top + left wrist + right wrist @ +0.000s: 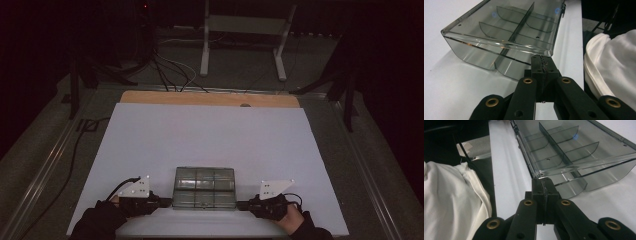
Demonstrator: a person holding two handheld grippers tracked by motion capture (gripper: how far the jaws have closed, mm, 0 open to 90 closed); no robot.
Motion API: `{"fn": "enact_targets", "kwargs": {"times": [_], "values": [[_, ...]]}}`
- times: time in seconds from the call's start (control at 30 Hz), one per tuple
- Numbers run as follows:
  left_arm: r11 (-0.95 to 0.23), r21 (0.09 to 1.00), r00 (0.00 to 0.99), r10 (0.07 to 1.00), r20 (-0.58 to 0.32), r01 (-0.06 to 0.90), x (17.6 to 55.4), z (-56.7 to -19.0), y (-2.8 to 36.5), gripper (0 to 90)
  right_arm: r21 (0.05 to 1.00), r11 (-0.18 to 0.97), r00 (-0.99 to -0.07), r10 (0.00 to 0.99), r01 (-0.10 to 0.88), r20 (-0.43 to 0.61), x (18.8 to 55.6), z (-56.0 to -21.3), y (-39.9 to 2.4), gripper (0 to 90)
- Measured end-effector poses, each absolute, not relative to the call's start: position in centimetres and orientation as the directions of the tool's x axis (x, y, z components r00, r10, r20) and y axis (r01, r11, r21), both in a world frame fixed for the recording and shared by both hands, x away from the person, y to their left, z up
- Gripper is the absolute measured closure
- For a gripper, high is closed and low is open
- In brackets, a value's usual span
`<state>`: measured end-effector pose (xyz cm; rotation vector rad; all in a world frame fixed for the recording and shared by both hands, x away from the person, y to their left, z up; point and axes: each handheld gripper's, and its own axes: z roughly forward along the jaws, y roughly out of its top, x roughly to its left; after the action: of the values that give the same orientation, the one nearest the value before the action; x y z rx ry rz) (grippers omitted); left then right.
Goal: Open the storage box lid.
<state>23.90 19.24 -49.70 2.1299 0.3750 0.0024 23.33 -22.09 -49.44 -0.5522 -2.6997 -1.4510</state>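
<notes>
I've got the white bench (150, 140) w/ the clear divided box (204, 187) near its front edge, left gripper (167, 202) and right gripper (241, 204) flanking the box, both jaws fully closed on nothing, tips at its corners.

The clear box (204, 187) stands between the grippers; the white tabletop (210, 135) beyond lies bare.

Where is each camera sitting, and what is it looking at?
High view: above the table's near edge, looking down on the clear box; both hands with claws show.
Left gripper view: rides the left claw, shut, facing the box's end.
Right gripper view: rides the right claw, shut, facing the other end.
All share the box.
</notes>
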Motion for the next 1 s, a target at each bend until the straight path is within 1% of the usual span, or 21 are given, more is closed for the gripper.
{"fn": "enact_targets", "kwargs": {"times": [0.1,0.3,0.33,0.37,0.4,0.47,0.5,0.57,0.6,0.63,0.67,0.7,0.73,0.77,0.83,0.87,0.9,1.0], "values": [[-0.493,0.828,0.951,0.278,-0.139,0.265,23.9,-49.6,19.3,87.4,0.807,0.497,-0.937,0.296,0.318,0.187,23.4,-49.2,-22.1,90.0],[-0.484,0.836,0.950,0.283,-0.130,0.258,24.0,-49.4,19.3,87.3,0.812,0.491,-0.936,0.301,0.315,0.181,23.4,-48.9,-22.0,90.0],[-0.484,0.836,0.950,0.283,-0.130,0.258,24.0,-49.4,19.3,84.6,0.812,0.491,-0.936,0.301,0.315,0.181,23.4,-48.9,-22.0,90.0],[-0.471,0.841,0.946,0.294,-0.136,0.267,24.0,-49.4,19.3,84.6,0.814,0.487,-0.936,0.302,0.316,0.182,23.4,-48.8,-22.0,90.0],[-0.468,0.840,0.943,0.302,-0.141,0.275,23.9,-49.3,19.3,75.7,0.818,0.481,-0.935,0.303,0.315,0.182,23.5,-48.7,-22.1,90.0],[-0.471,0.838,0.940,0.313,-0.135,0.277,23.9,-49.3,19.3,64.1,0.822,0.472,-0.934,0.306,0.318,0.185,23.5,-48.5,-22.1,90.0],[-0.462,0.839,0.937,0.319,-0.144,0.287,23.9,-49.4,19.4,64.1,0.822,0.472,-0.934,0.306,0.318,0.185,23.5,-48.5,-22.1,90.0],[-0.455,0.840,0.934,0.322,-0.153,0.295,24.0,-49.3,19.5,54.9,0.823,0.469,-0.932,0.309,0.321,0.188,23.5,-48.4,-22.0,90.0],[-0.448,0.842,0.932,0.324,-0.161,0.301,24.0,-49.3,19.5,54.9,0.823,0.469,-0.932,0.309,0.321,0.188,23.5,-48.4,-22.0,90.0],[-0.444,0.842,0.930,0.330,-0.163,0.305,24.0,-49.3,19.5,50.9,0.824,0.468,-0.933,0.309,0.320,0.186,23.5,-48.4,-22.0,90.0],[-0.441,0.843,0.928,0.336,-0.163,0.308,24.1,-49.3,19.5,42.6,0.827,0.463,-0.932,0.310,0.321,0.188,23.5,-48.3,-22.0,90.0],[-0.435,0.844,0.925,0.338,-0.171,0.314,24.1,-49.3,19.5,42.6,0.827,0.463,-0.932,0.310,0.321,0.188,23.5,-48.3,-22.0,90.0],[-0.429,0.844,0.922,0.345,-0.177,0.323,24.1,-49.3,19.4,33.7,0.828,0.458,-0.931,0.312,0.322,0.189,23.6,-48.1,-22.0,90.0],[-0.429,0.842,0.921,0.348,-0.178,0.325,24.2,-49.3,19.3,33.7,0.828,0.458,-0.931,0.312,0.322,0.189,23.6,-48.1,-22.0,90.0],[-0.428,0.842,0.917,0.358,-0.178,0.330,24.2,-49.2,19.2,25.4,0.828,0.456,-0.929,0.317,0.326,0.191,23.6,-48.0,-22.0,90.0],[-0.424,0.844,0.916,0.362,-0.174,0.328,24.2,-49.1,19.2,18.4,0.832,0.452,-0.929,0.319,0.323,0.188,23.7,-47.9,-22.0,90.0],[-0.420,0.848,0.920,0.350,-0.178,0.324,24.2,-49.1,19.2,16.2,0.832,0.452,-0.929,0.320,0.322,0.186,23.7,-47.9,-22.0,90.0],[-0.389,0.865,0.914,0.368,-0.169,0.316,24.5,-48.9,19.4,15.9,0.835,0.447,-0.928,0.325,0.322,0.184,23.8,-47.7,-22.0,90.0]]}}
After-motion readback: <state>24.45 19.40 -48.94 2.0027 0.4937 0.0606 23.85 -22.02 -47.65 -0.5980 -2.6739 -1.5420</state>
